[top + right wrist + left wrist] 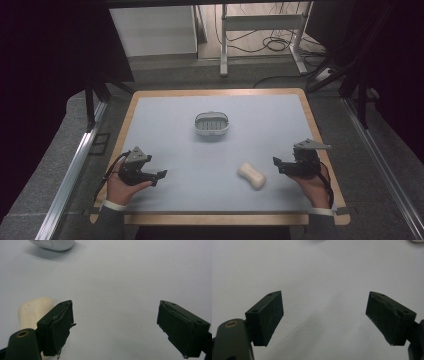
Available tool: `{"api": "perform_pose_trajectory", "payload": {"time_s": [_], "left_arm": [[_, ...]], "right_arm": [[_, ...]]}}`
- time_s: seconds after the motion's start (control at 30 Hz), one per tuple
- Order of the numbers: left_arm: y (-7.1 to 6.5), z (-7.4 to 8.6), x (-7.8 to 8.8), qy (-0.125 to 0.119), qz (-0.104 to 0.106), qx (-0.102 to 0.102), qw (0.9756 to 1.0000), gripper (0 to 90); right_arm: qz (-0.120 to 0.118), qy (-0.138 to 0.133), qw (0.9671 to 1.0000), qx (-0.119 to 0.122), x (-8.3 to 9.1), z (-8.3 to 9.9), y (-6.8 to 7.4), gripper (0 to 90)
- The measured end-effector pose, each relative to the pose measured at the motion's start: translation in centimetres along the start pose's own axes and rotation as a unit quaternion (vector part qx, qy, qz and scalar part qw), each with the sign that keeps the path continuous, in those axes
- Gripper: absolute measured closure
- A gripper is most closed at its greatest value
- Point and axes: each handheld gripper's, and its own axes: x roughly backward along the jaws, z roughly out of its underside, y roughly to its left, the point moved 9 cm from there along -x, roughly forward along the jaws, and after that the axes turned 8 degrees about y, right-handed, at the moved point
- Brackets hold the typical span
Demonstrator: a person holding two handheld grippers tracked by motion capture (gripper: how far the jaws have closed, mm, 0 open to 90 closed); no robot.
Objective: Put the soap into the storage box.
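Observation:
A cream bar of soap (251,175) lies on the pale blue mat (175,145), right of centre and near the front. Farther back, near the middle, stands a white slotted soap dish (211,123). My right gripper (279,166) hovers just right of the soap, open and pointing left. In the right gripper view my right gripper (115,322) holds nothing; the soap (33,311) lies beside and partly behind its left jaw, and the dish (53,243) shows at the top. At the front left, my left gripper (158,177) is open over bare mat, as is also seen in the left gripper view (324,315).
The mat sits on a wooden-edged table (220,218). Metal rails (75,165) run along both sides. Beyond the far edge stand a white cabinet (155,30) and a metal frame (260,22) with cables on the floor.

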Motion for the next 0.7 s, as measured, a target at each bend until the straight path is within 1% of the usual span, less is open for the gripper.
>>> {"api": "perform_pose_trajectory", "payload": {"time_s": [0.03, 0.07, 0.1, 0.17, 0.23, 0.33, 0.43, 0.57, 0.6, 0.7], "left_arm": [[0.2, 0.2, -0.1, 0.002, -0.001, 0.002, 1.0000, 15.0], [0.2, 0.2, -0.1, 0.002, -0.001, 0.002, 1.0000, 15.0], [0.3, 0.2, 0.0, -0.002, 0.003, 0.006, 1.0000, 15.0], [0.4, 0.1, 0.2, -0.006, 0.005, 0.008, 0.9999, 15.0], [0.3, 0.1, 0.2, -0.005, 0.007, 0.008, 0.9999, 14.9], [0.1, 0.2, 0.0, 0.003, 0.013, 0.008, 0.9999, 13.8], [-0.1, 0.1, -0.1, 0.006, 0.012, 0.004, 0.9999, 13.6], [-0.1, 0.1, -0.2, 0.007, 0.011, 0.003, 0.9999, 13.6], [-0.1, 0.2, -0.2, 0.007, 0.012, 0.004, 0.9999, 13.6], [0.1, 0.3, -0.3, 0.008, 0.016, 0.006, 0.9998, 13.7]], "right_arm": [[-0.001, 0.009, 0.9999, 0.012, -0.3, -0.1, 0.7, 13.9], [-0.001, 0.015, 0.9997, 0.019, -0.5, -0.1, 1.0, 13.9], [-0.003, 0.022, 0.9995, 0.024, -0.7, -0.1, 1.4, 15.1], [-0.015, 0.028, 0.9990, 0.032, -0.7, -0.2, 2.2, 16.0], [-0.016, 0.032, 0.9987, 0.037, -0.7, -0.3, 2.6, 16.0], [-0.020, 0.032, 0.9985, 0.040, -0.6, -0.6, 3.0, 15.9], [-0.022, 0.030, 0.9987, 0.036, -0.5, -0.9, 3.0, 15.9], [-0.022, 0.036, 0.9985, 0.035, -0.5, -1.1, 3.0, 16.0], [-0.023, 0.044, 0.9979, 0.041, -0.6, -1.1, 3.1, 15.9], [-0.025, 0.054, 0.9961, 0.064, -0.7, -1.2, 3.4, 16.3]]}}
